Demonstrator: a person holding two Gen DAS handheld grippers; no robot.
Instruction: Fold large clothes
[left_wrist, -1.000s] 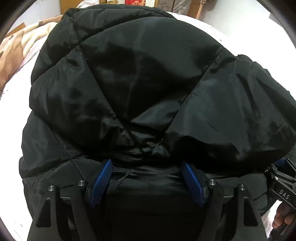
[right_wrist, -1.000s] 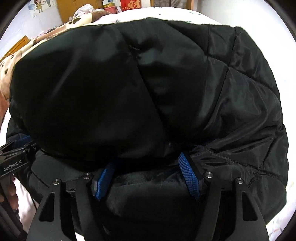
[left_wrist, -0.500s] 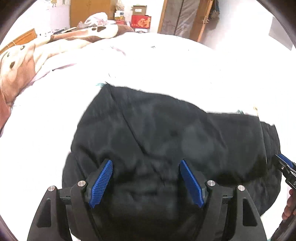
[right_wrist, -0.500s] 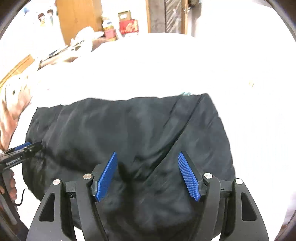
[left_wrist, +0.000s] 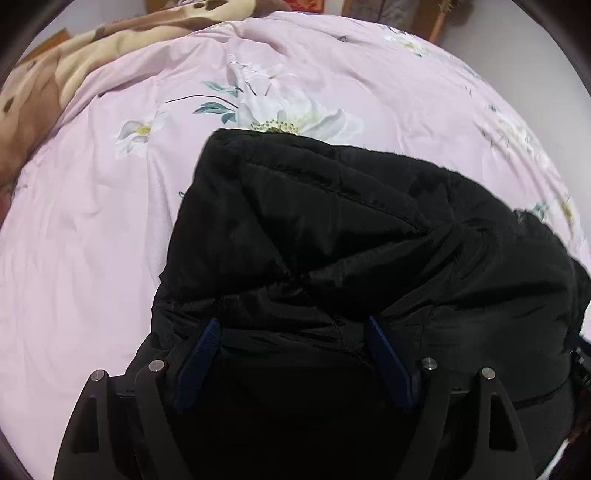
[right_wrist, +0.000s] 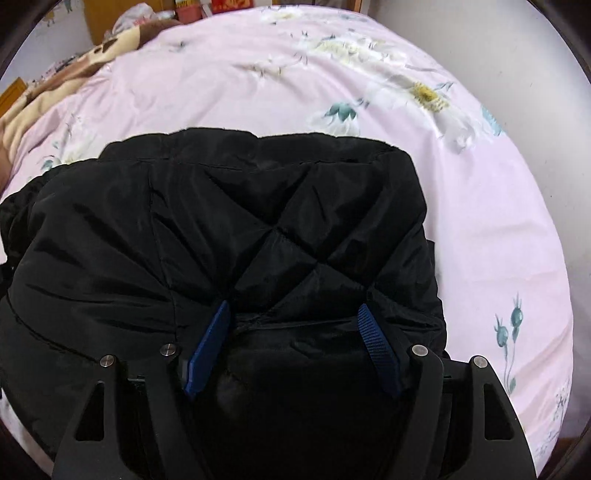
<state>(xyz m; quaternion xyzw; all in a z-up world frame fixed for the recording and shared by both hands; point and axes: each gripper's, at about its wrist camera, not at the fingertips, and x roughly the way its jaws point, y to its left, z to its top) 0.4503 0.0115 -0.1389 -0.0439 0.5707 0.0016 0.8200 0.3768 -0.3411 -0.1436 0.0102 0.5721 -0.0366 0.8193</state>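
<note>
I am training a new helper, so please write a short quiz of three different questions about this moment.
1. True or false: the black quilted jacket lies on a wooden table.
2. What is printed on the pink bedsheet? A) stripes B) flowers C) stars
3. What sits between the fingers of the left tool and the right tool?

Key:
1. False; it lies on the bedsheet.
2. B
3. Jacket fabric; both tools look spread wide.

Black gripper (left_wrist: 291, 325) frames, blue ribbed pads (right_wrist: 376, 343), silver screws.
</note>
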